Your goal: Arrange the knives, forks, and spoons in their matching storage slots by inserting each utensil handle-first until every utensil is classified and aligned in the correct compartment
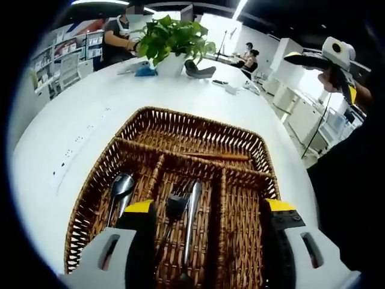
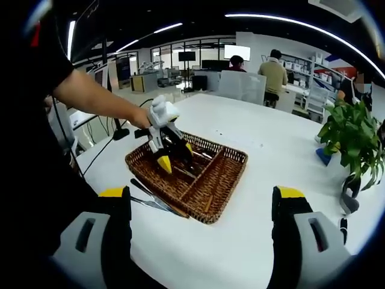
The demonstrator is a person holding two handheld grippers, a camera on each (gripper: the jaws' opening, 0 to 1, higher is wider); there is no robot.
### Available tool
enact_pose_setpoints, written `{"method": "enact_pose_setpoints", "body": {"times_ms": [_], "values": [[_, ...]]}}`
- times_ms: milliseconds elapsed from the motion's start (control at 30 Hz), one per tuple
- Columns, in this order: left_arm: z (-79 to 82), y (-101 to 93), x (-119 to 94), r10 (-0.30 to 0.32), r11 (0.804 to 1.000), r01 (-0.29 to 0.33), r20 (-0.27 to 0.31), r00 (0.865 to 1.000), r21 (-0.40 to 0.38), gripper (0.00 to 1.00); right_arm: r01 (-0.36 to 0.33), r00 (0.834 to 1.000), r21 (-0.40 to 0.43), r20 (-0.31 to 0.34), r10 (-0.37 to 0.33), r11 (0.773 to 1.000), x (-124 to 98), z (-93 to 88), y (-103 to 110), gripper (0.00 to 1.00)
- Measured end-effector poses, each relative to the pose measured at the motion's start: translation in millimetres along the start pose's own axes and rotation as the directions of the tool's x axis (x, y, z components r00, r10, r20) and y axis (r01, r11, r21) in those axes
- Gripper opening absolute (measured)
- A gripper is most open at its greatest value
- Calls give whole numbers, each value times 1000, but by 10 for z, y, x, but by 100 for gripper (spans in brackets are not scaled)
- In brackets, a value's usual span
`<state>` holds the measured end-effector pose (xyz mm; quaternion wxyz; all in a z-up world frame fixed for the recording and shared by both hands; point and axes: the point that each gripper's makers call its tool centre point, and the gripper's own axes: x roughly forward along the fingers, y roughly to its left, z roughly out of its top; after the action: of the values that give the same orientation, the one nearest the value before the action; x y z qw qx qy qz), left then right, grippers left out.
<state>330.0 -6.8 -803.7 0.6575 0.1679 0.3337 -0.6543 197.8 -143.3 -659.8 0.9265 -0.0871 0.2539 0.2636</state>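
Left hand-held gripper (image 1: pixel 207 208) hangs right over the wicker tray (image 1: pixel 144 123), jaws spread wide with nothing between them; from the right gripper view it (image 2: pixel 171 158) sits over the tray's near end. Right hand-held gripper (image 2: pixel 201 198) is wide open too, empty, back off the tray above the white tabletop (image 2: pixel 264 150). Potted plant (image 1: pixel 174 39) at twelve o'clock. Inside the tray: spoon (image 1: pixel 120 186) at eight o'clock, fork (image 1: pixel 175 205) and knife (image 1: pixel 192 211) one slot right. More cutlery (image 2: pixel 150 201) lies just outside the tray's near edge.

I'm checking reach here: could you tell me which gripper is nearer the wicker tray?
Left. The left gripper hovers directly over the wicker tray; the right gripper is held back from it, open.
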Motion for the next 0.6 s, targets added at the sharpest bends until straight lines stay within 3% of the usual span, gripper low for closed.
{"method": "enact_pose_setpoints", "body": {"times_ms": [67, 100, 300, 500, 600], "values": [[79, 81, -77, 66, 997, -68, 43, 997, 41, 96, -1, 1000, -4, 5, 1, 1000, 9, 25, 2, 100], [102, 74, -143, 78, 997, -79, 54, 995, 21, 100, -3, 1000, -8, 12, 3, 1000, 14, 49, 3, 100], [235, 12, -486, 152, 988, -154, 149, 977, 3, 100, -21, 999, -31, 25, 22, 999, 57, 117, 39, 100], [224, -66, -816, 250, 968, -251, 201, 947, -21, 100, -45, 998, -53, 30, 47, 998, 89, 148, 102, 100], [239, -144, -1015, 301, 953, -301, 238, 923, -39, 100, -57, 998, -69, 27, 59, 996, 95, 157, 116, 100]]}}
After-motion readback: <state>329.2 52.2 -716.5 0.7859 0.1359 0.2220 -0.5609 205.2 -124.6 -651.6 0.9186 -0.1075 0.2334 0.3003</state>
